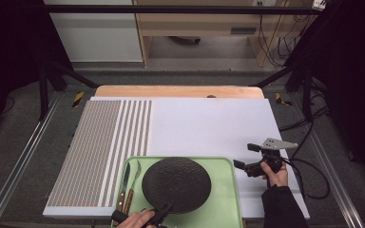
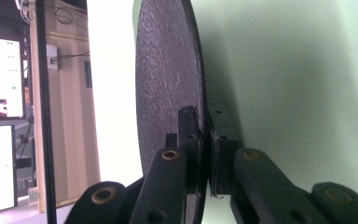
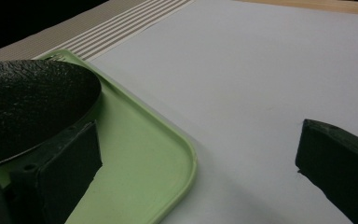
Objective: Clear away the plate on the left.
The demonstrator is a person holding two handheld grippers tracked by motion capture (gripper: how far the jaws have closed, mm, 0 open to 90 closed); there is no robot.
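A round black textured plate (image 1: pixel 176 184) lies over a pale green tray (image 1: pixel 225 199) at the table's near edge. My left gripper (image 1: pixel 160 212) is shut on the plate's near rim; in the left gripper view the two fingertips (image 2: pixel 189 135) clamp the thin edge of the plate (image 2: pixel 165 84), which stands on edge in that picture. My right gripper (image 1: pixel 246 157) hovers open just right of the tray, nothing between its jaws. In the right gripper view the plate (image 3: pixel 28 102) and the tray's corner (image 3: pixel 177 154) lie to the left.
A knife and a second utensil with wooden handles (image 1: pixel 126 190) lie on the tray's left side. A striped mat (image 1: pixel 102 147) covers the left of the white board (image 1: pixel 209 126). The wooden table edge (image 1: pixel 178 91) runs behind.
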